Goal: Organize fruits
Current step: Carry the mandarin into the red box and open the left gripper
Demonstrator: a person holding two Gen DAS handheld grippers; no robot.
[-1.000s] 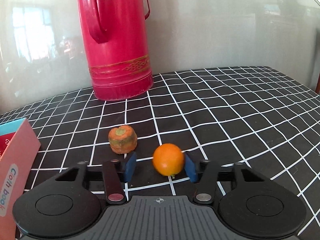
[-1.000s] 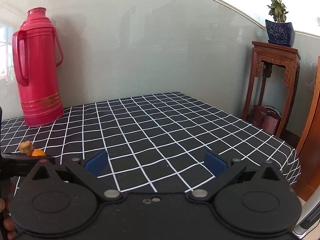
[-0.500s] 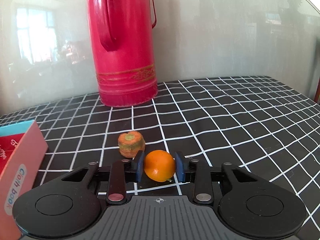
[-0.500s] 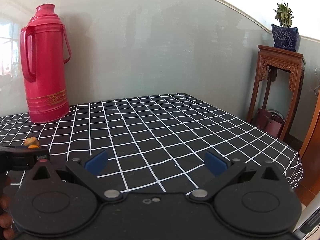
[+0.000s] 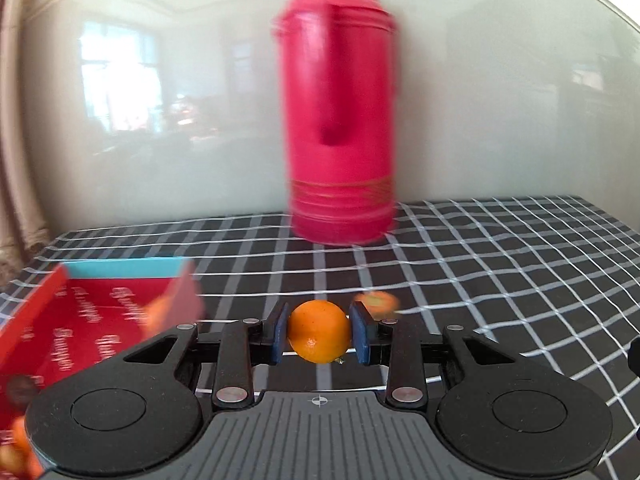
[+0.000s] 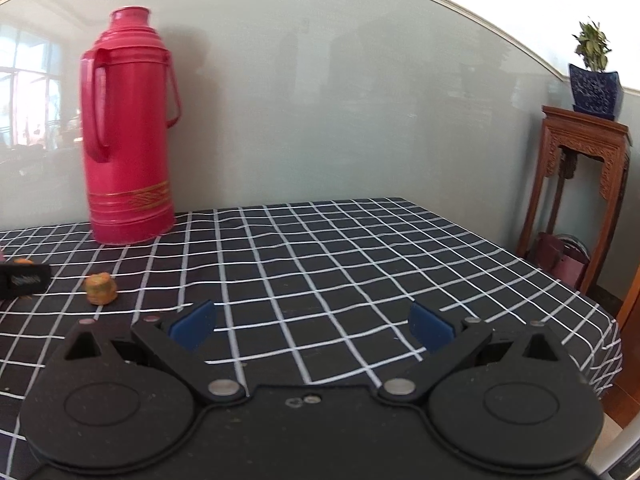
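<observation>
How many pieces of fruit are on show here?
At least 3: an orange held in the left gripper, a persimmon on the tablecloth, and blurred orange fruit inside the red box, perhaps more.

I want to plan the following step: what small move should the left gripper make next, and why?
Probably carry the orange left, over the open red box. The left gripper is shut on it, and the box, apparently holding other fruit, lies just left.

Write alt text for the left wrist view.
The left gripper clamps an orange above a black checked tablecloth. A red box lies to the left, a red thermos stands behind, blurred by motion.
</observation>
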